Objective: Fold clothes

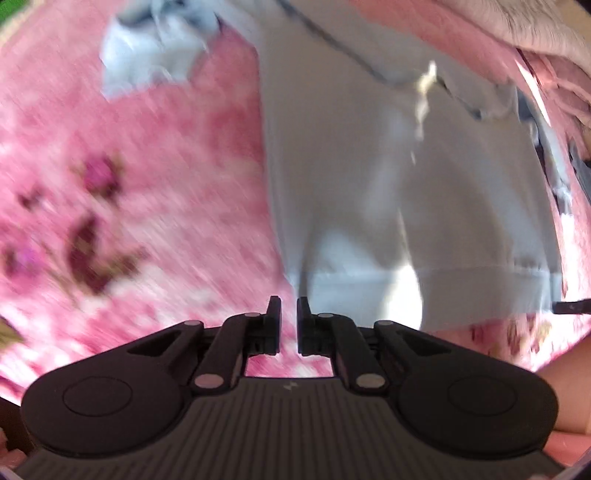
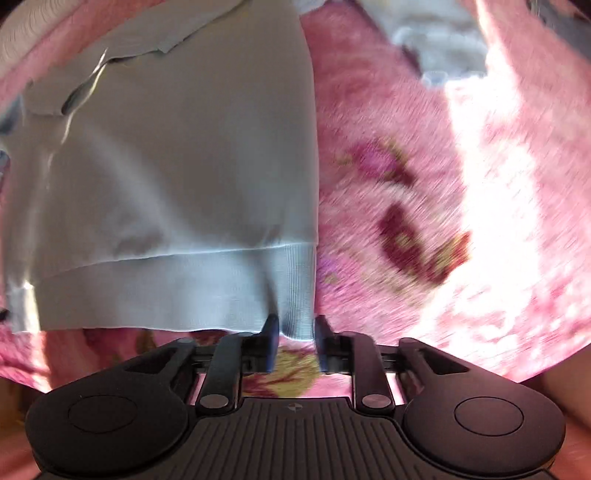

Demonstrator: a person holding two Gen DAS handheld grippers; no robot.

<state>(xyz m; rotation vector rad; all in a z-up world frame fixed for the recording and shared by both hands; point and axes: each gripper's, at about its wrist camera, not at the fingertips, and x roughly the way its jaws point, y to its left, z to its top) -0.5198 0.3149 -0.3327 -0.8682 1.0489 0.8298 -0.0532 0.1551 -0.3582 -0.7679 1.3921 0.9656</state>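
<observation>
A pale blue-grey top (image 1: 388, 184) lies spread on a pink flowered blanket (image 1: 147, 166), its ribbed hem toward me. My left gripper (image 1: 288, 306) hovers just below the hem's left corner. Its fingers are closed to a thin slit in which only blanket shows. In the right wrist view the same top (image 2: 166, 166) fills the left half. My right gripper (image 2: 295, 325) stands partly open at the hem's right corner. The ribbed corner sits between its fingertips, and the pads do not look pressed on it.
A crumpled light blue cloth (image 1: 147, 55) lies farther back on the blanket, and the right wrist view shows it too (image 2: 439, 44). Pale fluffy bedding (image 1: 535, 26) is heaped at the far right. A person's arm (image 1: 569, 391) is at the lower right. Strong sunlight washes out the blanket (image 2: 498, 221).
</observation>
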